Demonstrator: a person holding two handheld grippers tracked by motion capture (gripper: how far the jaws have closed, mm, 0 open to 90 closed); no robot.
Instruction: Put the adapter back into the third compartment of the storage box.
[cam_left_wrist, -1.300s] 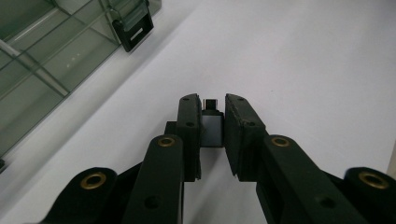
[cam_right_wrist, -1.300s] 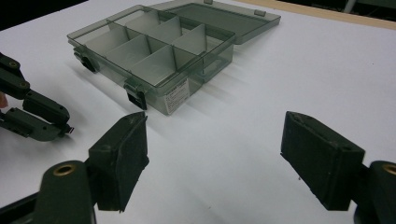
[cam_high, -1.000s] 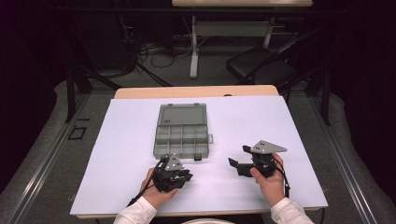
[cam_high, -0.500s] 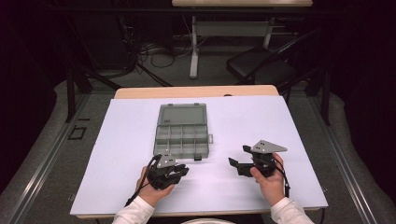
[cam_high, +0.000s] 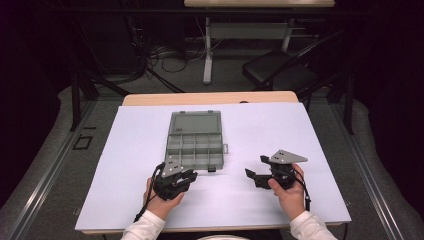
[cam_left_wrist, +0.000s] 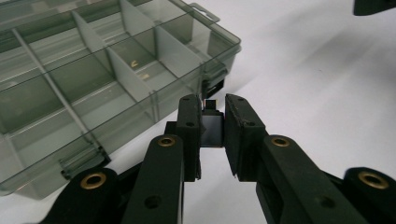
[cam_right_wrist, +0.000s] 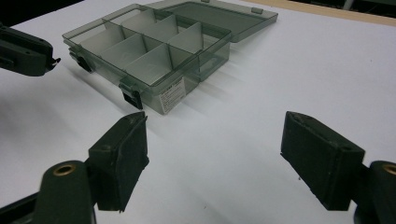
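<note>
On the white table sheet (cam_high: 300, 135) sits a grey compartment box (cam_high: 195, 145), lid swung flat open on its far side — dividers visible, two tiny bits in one cell in the left gripper view. Just off the box's near edge, close to its near right corner, the left gripper (cam_left_wrist: 212, 122) has its jaws clamped on a small black block (cam_left_wrist: 211, 130), near one of the box's latches (cam_left_wrist: 214, 88). Well to the right of the box the right gripper (cam_right_wrist: 212, 158) hovers — jaws spread wide, nothing between them.
</note>
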